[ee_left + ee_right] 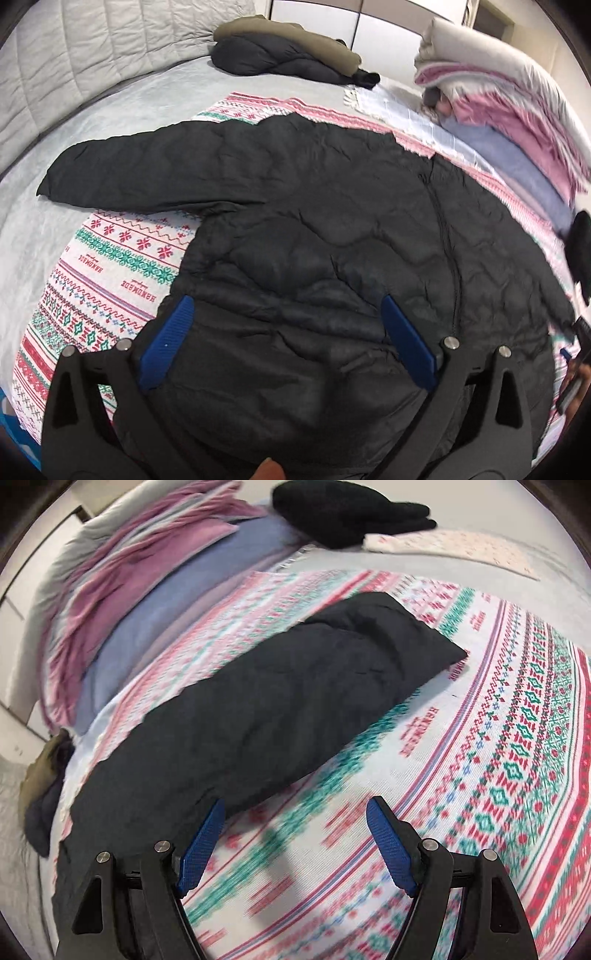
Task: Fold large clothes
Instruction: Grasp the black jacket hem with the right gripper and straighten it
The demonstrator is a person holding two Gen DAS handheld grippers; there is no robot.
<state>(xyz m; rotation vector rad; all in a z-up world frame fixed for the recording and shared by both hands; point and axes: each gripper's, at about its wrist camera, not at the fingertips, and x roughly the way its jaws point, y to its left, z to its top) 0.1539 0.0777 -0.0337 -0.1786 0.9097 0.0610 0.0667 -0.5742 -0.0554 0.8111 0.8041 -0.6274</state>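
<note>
A large black quilted jacket (314,221) lies spread flat on a patterned blanket (110,266), zip side up, one sleeve stretched out to the left. My left gripper (288,306) is open and hovers over the jacket's lower body, holding nothing. In the right wrist view the jacket's other sleeve (295,686) lies stretched across the blanket (498,757). My right gripper (295,805) is open and empty, above the blanket just beside the sleeve's near edge. This view is motion-blurred.
A dark and olive coat pile (288,51) lies at the far side of the bed. Stacked pink, blue and grey bedding (517,122) runs along the right; it also shows in the right wrist view (147,590). A black garment (347,509) and white cloth (454,546) lie beyond.
</note>
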